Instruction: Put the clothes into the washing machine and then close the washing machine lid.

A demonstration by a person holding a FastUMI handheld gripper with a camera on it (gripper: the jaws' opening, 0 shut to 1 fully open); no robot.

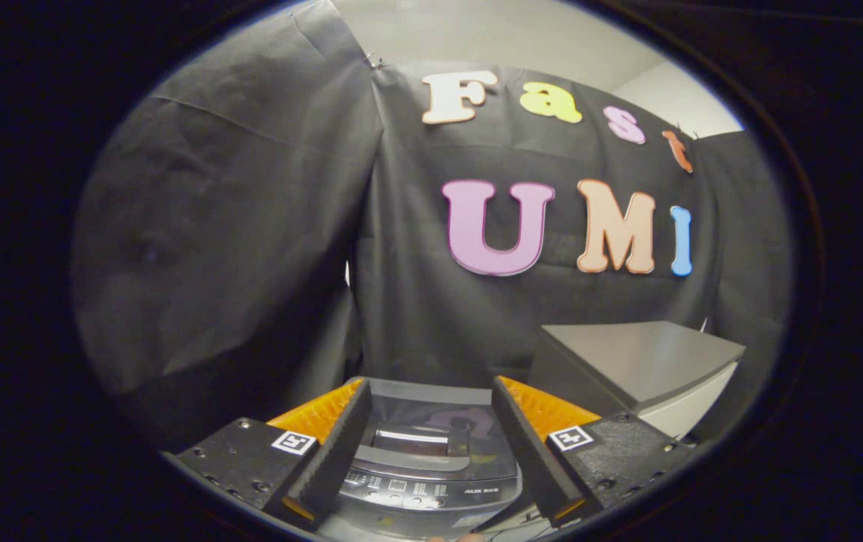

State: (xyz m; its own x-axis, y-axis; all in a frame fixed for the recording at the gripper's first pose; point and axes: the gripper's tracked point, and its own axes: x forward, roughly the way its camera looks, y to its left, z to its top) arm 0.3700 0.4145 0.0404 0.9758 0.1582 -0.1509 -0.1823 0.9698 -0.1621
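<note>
Gripper view: gripper (pixel 431 399) fingers spread wide, nothing between the pads. Washing machine (pixel 423 467) at bottom centre of frame, seen between and just below the fingers, lid (pixel 420 421) down, control panel (pixel 416 493) facing the camera. Grey cabinet (pixel 638 361) just right of it. Clothes: can't tell.

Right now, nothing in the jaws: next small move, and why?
Probably tilt down to look for the clothes. The gripper is open and empty, the washing machine sits between its fingers with its lid down, and a grey cabinet stands beside it.
</note>
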